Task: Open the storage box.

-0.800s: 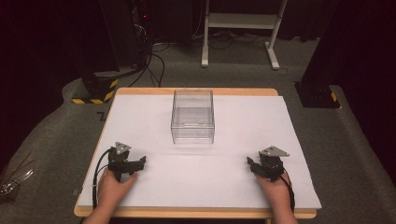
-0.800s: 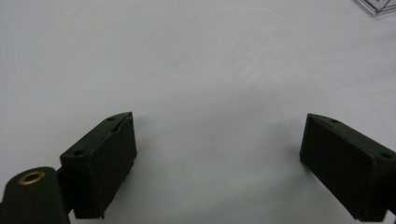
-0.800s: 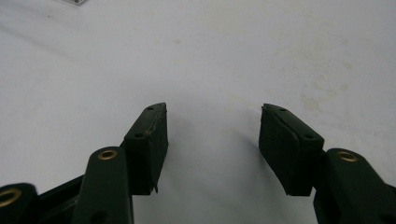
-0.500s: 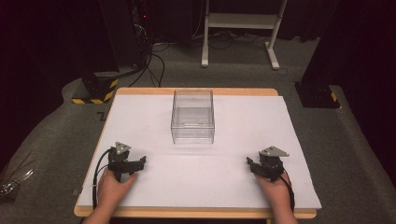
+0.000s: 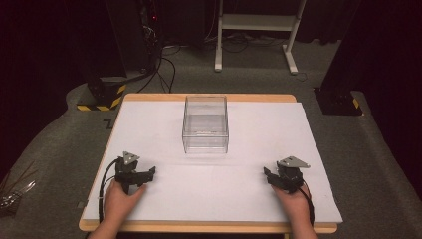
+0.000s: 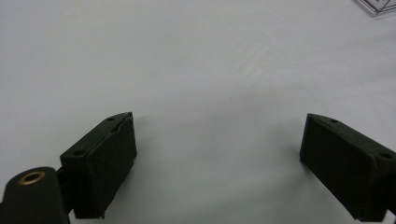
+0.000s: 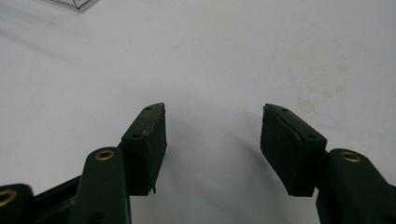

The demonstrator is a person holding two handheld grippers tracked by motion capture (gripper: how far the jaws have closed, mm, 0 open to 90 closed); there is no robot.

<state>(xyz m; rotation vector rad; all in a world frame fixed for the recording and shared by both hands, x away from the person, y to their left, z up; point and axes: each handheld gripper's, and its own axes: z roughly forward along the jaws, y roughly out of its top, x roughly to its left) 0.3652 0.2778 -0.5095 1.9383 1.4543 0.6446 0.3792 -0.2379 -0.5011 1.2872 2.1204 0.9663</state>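
White table (image 5: pixel 239 189), clear box (image 5: pixel 205 124), no legible writing

box (image 5: pixel 205 124) mid-table (image 5: pixel 249 199) | left gripper (image 5: pixel 142 175) near-left | right gripper (image 5: pixel 275 178) near-right

Clear box (image 5: pixel 205 124) upright, empty, mid-table, far side.

This looks like a robotics lab or recording studio. Around the wooden table (image 5: pixel 209 228) with its white cover hang dark curtains; behind it stand a cabled equipment rack (image 5: pixel 149 30), probably electronics, and a stand foot with hazard stripes (image 5: pixel 102 102).
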